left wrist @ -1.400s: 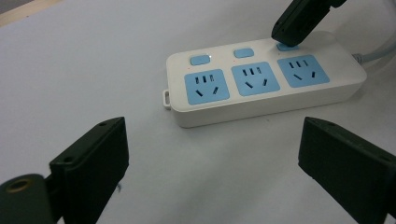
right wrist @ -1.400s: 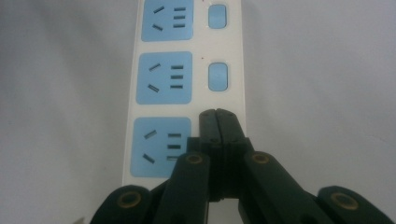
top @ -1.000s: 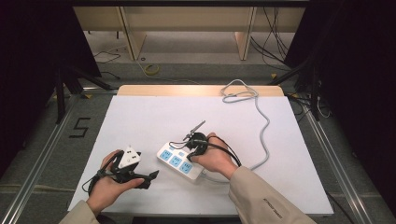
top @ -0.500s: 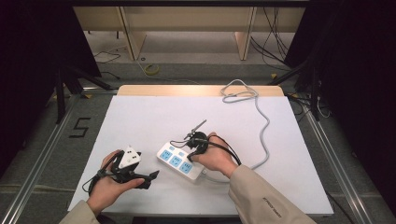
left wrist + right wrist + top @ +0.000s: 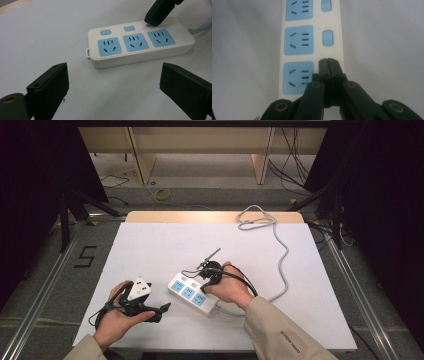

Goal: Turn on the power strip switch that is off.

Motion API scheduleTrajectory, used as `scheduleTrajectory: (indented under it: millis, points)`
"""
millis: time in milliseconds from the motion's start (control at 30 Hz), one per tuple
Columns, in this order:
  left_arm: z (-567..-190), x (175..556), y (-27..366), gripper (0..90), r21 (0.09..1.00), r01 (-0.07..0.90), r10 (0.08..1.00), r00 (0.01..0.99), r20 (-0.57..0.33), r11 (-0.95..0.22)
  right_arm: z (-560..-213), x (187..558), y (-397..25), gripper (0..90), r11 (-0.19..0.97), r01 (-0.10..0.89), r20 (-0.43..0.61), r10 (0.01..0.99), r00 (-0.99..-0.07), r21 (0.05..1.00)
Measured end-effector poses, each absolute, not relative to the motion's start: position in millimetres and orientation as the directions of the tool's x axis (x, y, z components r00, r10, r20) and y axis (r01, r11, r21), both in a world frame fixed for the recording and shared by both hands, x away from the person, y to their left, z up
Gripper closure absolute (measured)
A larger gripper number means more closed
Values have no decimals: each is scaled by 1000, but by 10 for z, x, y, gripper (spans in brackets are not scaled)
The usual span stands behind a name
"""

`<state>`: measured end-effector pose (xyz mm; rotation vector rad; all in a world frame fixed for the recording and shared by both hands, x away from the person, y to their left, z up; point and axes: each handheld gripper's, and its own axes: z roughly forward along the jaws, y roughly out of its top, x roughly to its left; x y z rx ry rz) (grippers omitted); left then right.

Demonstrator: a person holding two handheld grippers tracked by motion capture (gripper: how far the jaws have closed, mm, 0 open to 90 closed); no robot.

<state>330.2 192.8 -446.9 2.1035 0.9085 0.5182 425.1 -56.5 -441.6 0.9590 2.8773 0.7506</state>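
Power strip: lying flat on the white table, near its front edge, between the two hands.
Right gripper: jaws pressed together with nothing between them, tips resting on the strip at the switch beside the socket nearest its cord.
Left gripper: jaws gaping wide, hovering just beside the strip, not touching.
Cord: trailing toward the far edge.
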Motion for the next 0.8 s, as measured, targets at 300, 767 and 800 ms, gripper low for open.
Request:
scheduleTrajectory:
  millis: [300, 767, 800]
  points:
    - [-4470, 3302, 1920, 83, 783, 431, 745, 665, 60, -448, -4405, 4248, -538, 900, 703, 564, 119, 575, -809, 434]
    - [-4470, 3304, 1919, 85, 782, 432, 744, 666, 59, -449, -4413, 4229, -529, 900, 716, 543, 96, 563, -821, 439]
    - [-4470, 3305, 1919, 85, 782, 432, 744, 666, 59, -449, -4416, 4229, -534, 900, 711, 544, 100, 565, -819, 446]
